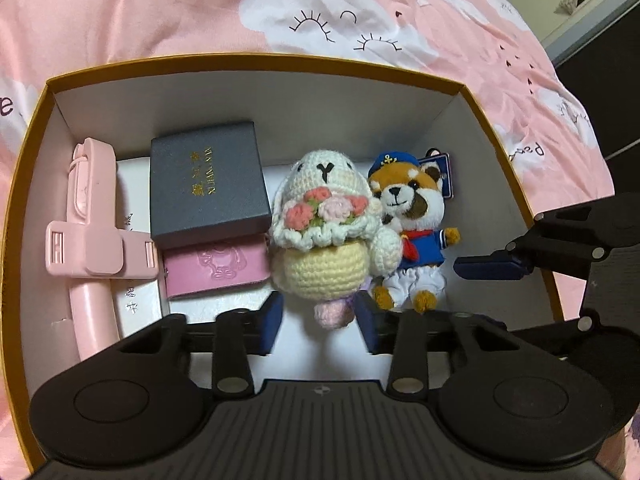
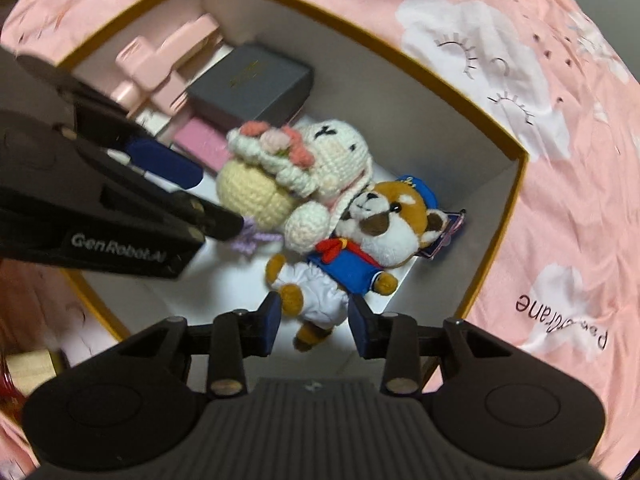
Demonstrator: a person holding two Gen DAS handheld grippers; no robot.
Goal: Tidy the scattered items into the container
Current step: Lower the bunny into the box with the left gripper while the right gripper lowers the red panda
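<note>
A box (image 1: pixel 256 65) with a mustard-yellow rim and white inner walls is sitting on a pink bedsheet (image 1: pixel 160 8) printed with white clouds. Inside it, a crocheted white rabbit (image 1: pixel 324 224) holding a bunch of pink flowers is lying in the middle of the floor, and a stuffed sailor dog (image 1: pixel 416 232) in a blue hat and blue top is lying just beside it on the right, touching it.

To the left of the rabbit, a dark grey box (image 1: pixel 208 184) with gold lettering is resting partly on top of a pink wallet (image 1: pixel 216 270). Further left, a pink phone holder (image 1: pixel 92 248) is lying along the left wall of the box, over a white card (image 1: pixel 136 200).

The left gripper (image 1: pixel 318 320) is hovering over the near end of the box with its 2 blue fingers spread apart on either side of the rabbit's pink lower end. The fingers are not pressing on the toy, and nothing is being held.

The right gripper (image 2: pixel 314 322) is hovering over the dog's white trousers and legs, its 2 fingers also spread wide with a clear gap between each finger and the toy, gripping nothing. In the right wrist view the left gripper (image 2: pixel 188 196) is reaching in from the left, beside the rabbit's yellow body.
</note>
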